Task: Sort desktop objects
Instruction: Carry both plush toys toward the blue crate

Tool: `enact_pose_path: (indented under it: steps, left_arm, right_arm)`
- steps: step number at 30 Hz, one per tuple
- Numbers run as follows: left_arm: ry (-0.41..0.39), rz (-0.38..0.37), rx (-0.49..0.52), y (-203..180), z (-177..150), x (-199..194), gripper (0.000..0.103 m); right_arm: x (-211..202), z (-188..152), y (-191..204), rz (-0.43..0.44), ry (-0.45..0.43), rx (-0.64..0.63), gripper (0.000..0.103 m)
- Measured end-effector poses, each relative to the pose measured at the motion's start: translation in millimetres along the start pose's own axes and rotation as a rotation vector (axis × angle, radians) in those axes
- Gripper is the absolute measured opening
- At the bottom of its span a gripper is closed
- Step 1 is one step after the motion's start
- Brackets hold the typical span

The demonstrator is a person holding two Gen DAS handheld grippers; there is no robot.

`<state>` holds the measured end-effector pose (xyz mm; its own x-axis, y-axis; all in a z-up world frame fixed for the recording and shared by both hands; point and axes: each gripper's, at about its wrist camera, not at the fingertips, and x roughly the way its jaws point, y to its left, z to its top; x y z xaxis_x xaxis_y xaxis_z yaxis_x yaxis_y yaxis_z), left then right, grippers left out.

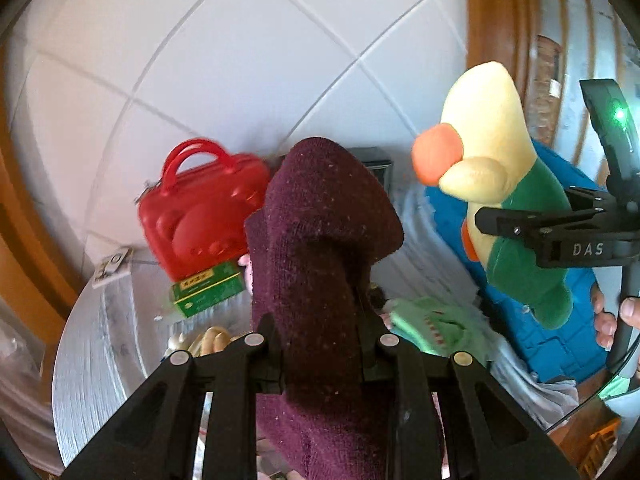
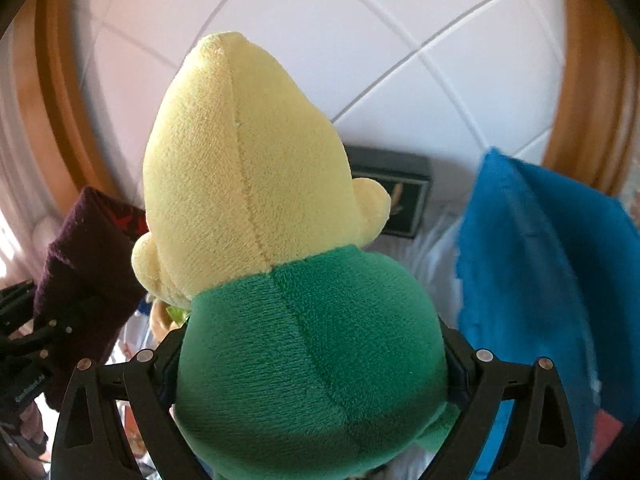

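Observation:
My left gripper [image 1: 322, 344] is shut on a dark maroon knitted sock [image 1: 320, 232], which stands up between its fingers and fills the middle of the left wrist view. My right gripper [image 2: 312, 360] is shut on a plush duck [image 2: 248, 168] with a yellow head, orange beak and green body, the pads pressing into the green body from both sides. The left wrist view shows the same duck [image 1: 492, 152] held in the air at the right by the right gripper [image 1: 492, 232]. At the left edge of the right wrist view, the sock [image 2: 84, 264] hangs beside the duck.
A red toy handbag [image 1: 200, 216] rests on a green box [image 1: 208, 292] on the grey tabletop [image 1: 92, 352]. A green crocodile plush [image 1: 432, 324] lies below the sock. A blue towel [image 2: 532, 272] stands at the right, and a black box [image 2: 404, 196] sits against the white tiled wall [image 1: 240, 48]. A person's fingers [image 1: 616, 316] show at the right edge.

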<state>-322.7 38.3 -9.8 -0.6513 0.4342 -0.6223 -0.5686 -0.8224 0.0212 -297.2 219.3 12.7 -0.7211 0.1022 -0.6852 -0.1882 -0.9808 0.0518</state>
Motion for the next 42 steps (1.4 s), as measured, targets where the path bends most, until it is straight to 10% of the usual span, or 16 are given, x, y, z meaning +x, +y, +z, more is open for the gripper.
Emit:
enact_pose_path:
  steps: [24, 42]
  left_arm:
    - [-0.168, -0.276, 0.227, -237, 100, -20, 0.021]
    - [0.007, -0.309, 0.335, -409, 156, 98, 0.021]
  right_arm:
    - [-184, -27, -190, -0.378, -0.19, 0.274, 0.097]
    - [-145, -29, -359, -0.546, -0.075, 0.368, 0.098]
